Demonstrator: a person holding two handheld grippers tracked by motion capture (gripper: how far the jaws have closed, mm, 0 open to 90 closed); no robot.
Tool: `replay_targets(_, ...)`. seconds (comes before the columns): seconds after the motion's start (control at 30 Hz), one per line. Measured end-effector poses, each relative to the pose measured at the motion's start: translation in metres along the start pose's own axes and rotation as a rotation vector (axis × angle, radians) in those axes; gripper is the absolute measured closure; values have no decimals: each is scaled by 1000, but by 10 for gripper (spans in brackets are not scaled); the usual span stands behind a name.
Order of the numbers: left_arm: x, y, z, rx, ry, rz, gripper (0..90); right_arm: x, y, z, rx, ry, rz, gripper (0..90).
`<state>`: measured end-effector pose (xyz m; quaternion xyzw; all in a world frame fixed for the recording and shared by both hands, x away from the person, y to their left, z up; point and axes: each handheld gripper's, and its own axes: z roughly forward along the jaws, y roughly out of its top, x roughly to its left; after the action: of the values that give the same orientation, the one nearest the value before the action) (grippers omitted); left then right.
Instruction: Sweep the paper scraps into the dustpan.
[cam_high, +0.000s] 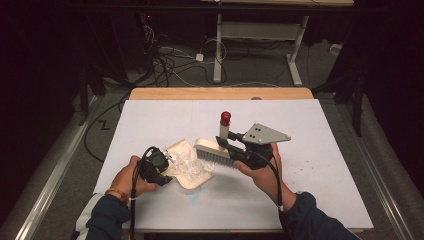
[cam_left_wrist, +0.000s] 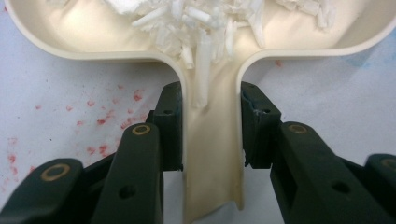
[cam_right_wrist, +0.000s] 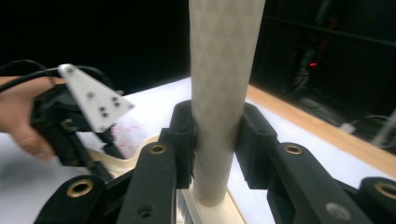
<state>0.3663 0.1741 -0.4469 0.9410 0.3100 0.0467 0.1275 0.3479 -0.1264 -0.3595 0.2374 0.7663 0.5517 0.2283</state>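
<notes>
A cream dustpan lies on the white table cover, holding several white shreds. My left gripper is shut on the dustpan's handle, one jaw on each side. A cream brush stands bristles-down just right of the pan, its pale handle upright with a red cap on top. Low on that handle my right gripper is shut. In the right gripper view the left gripper and the pan's rim appear at the left.
Red specks dot the white cover near the pan and at the right. A wooden table edge runs along the far side. Beyond it are floor cables and a desk's legs.
</notes>
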Motion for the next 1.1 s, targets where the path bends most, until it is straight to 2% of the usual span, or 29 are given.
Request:
replay_targets(0.1, 0, -1, 0, -1, 0, -1, 636, -7, -2, -3, 7, -36, 6, 709)
replay_targets(0.2, -1, -1, 0, 1, 0, -2, 636, -11, -7, -3, 37, -99, -31, 709)
replay_targets(0.33, -2, 0, -1, 9, 8, 1, 636, -15, -20, 3, 77, -169, -55, 709)
replay_targets(0.4, -2, 0, -1, 10, 11, 2, 636, -16, -26, 7, 92, -178, -51, 709)
replay_targets(0.53, -2, -1, -2, 7, 8, 2, 635, -15, -30, 13, 108, -166, -54, 709)
replay_targets(0.73, -1, -1, -1, 7, 3, 6, 636, -15, -31, 16, 105, -125, -10, 709)
replay_targets(1.1, -1, -2, -1, 5, 0, 4, 636, -4, -29, 22, 109, -110, -15, 709)
